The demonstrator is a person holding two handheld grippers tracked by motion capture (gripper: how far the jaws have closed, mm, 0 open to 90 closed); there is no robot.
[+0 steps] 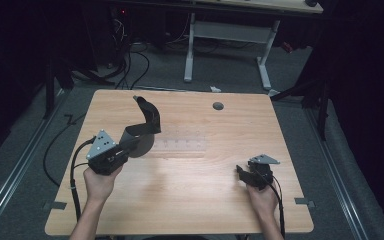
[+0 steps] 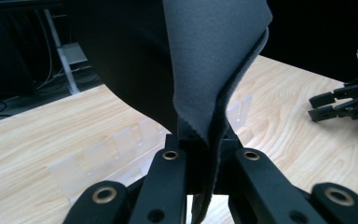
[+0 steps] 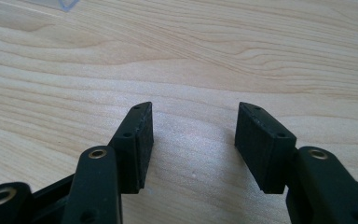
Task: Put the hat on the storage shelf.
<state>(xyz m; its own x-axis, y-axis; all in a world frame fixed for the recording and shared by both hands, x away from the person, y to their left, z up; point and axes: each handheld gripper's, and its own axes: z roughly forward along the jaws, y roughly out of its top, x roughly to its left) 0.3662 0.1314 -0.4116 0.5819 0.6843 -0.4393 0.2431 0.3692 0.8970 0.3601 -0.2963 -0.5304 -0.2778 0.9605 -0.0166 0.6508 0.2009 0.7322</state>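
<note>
Item: dark strap (image 1: 142, 127), soft, light, limp, curling up over the counter (image 1: 190, 200) at 10 o'clock, pinched at its lower edge by the closed left tool (image 2: 200, 154), best gripped along an edge; right tool (image 3: 193, 140) gaping, empty, at 4 o'clock.

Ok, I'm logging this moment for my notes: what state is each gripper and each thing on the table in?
Left gripper: shut on the grey strip, raised above the table.
Grey strip: held at one end, lifted, curling upward.
Right gripper: open, nothing between its jaws, low over bare wood.
Clear rack: lying on the table, untouched.
Table: bare wood near the person, hole near the far edge.
</note>
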